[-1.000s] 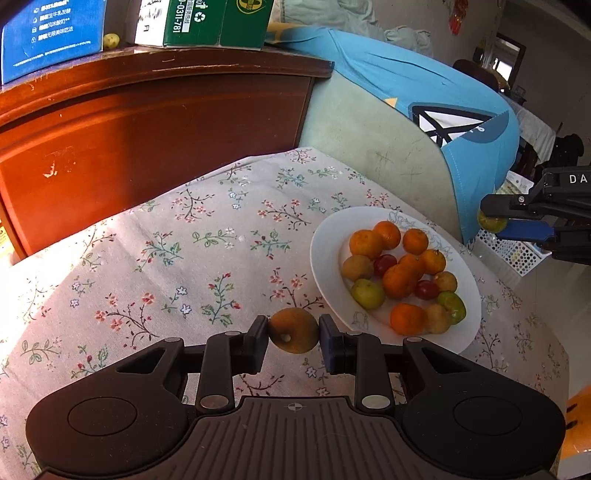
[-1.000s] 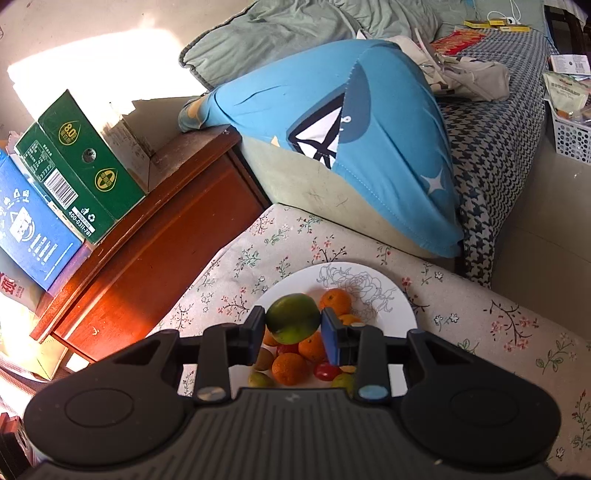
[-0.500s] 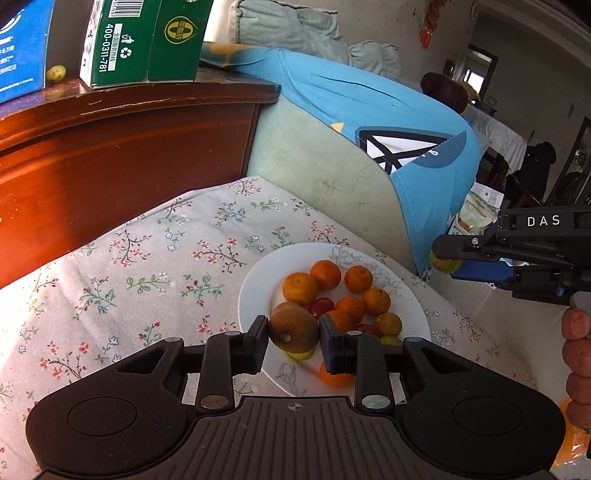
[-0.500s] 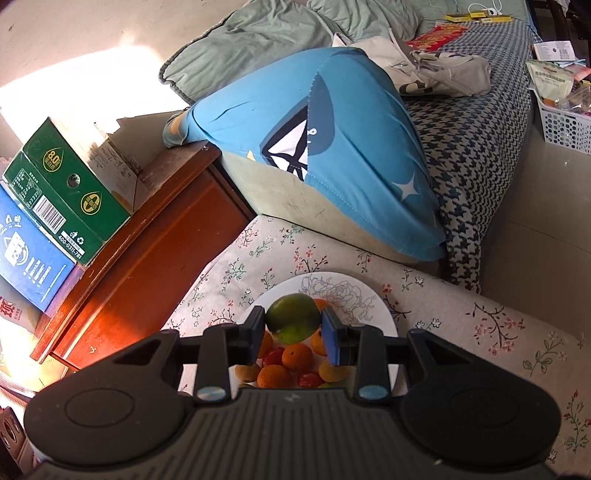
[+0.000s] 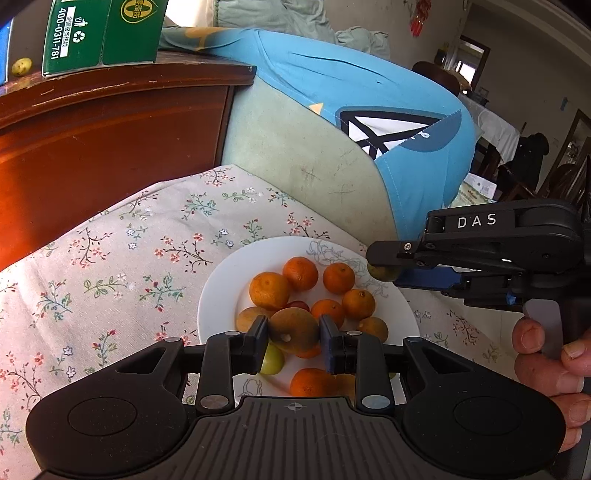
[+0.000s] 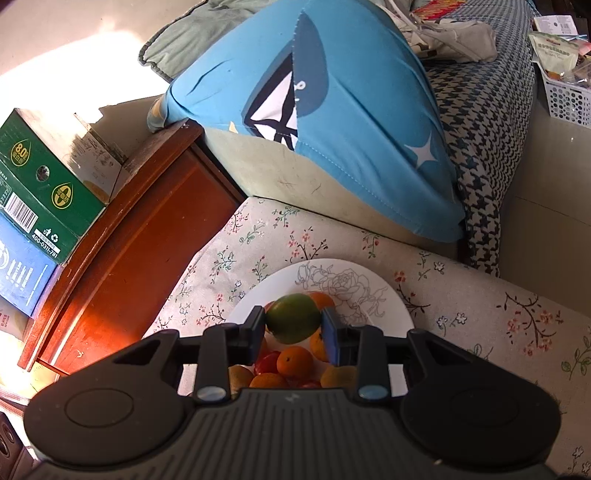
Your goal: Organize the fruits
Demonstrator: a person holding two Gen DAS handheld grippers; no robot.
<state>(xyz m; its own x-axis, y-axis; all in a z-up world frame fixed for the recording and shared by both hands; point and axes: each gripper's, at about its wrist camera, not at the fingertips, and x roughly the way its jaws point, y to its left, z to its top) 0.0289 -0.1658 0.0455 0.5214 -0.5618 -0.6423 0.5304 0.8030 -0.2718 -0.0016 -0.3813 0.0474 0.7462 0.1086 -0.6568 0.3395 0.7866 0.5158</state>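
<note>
A white plate [image 5: 221, 291] on the flowered tablecloth holds several oranges [image 5: 269, 290], small red fruits and green-yellow fruits. My left gripper [image 5: 293, 330] is shut on a brown round fruit [image 5: 293, 329] and holds it over the plate's near side. My right gripper [image 6: 293, 324] is shut on a green fruit [image 6: 293, 322] above the plate [image 6: 369, 295]. In the left wrist view the right gripper [image 5: 384, 264] reaches in from the right over the plate's far rim, its green fruit [image 5: 380, 272] just showing.
A dark red wooden cabinet [image 5: 103, 140] stands left of the table, with a green carton [image 5: 99, 33] on top. A couch arm with a blue cloth [image 5: 369, 110] borders the table behind. The tablecloth [image 5: 110, 258] spreads left of the plate.
My left gripper has carried the brown fruit from over the tablecloth to above the plate. My right gripper with the green fruit has come closer over the plate.
</note>
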